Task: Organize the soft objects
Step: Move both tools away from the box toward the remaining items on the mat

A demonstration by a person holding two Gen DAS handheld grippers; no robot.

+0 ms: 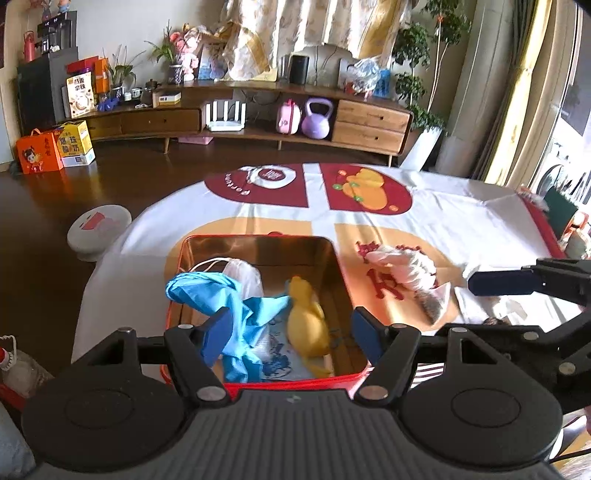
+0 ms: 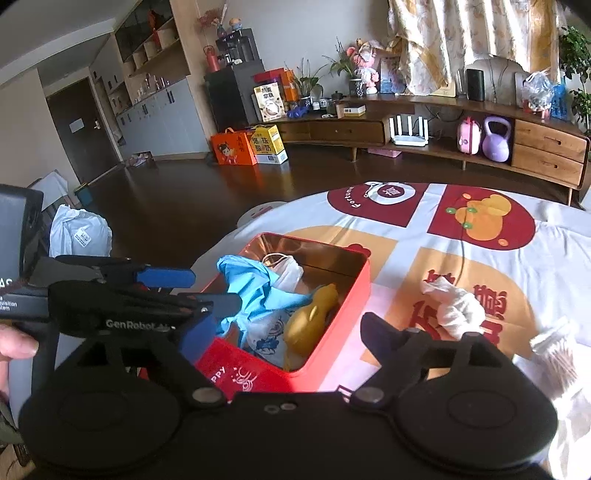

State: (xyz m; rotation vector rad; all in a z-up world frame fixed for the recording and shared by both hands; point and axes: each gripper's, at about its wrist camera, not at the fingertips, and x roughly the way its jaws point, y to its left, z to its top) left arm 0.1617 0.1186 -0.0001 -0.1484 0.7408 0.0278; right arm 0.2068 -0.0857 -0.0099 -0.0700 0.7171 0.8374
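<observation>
A long wooden sideboard (image 1: 258, 110) runs along the far wall, with two drawers at its right end. In its open shelf stand a white router (image 1: 226, 116) with upright antennas, a pink case (image 1: 287, 118) and a lilac kettlebell (image 1: 317, 119), the last two side by side. A black speaker (image 1: 298, 69) sits on top, near a patterned curtain (image 1: 295, 26). Leafy plants (image 1: 413, 59) rise at the right end. On the dark wooden floor (image 2: 177, 192), an orange gift box (image 2: 232, 147) and a yellow carton (image 2: 269, 143) stand touching beside a dark cabinet (image 2: 231, 96). A round grey stool (image 1: 96, 230) stands beside the covered table.
</observation>
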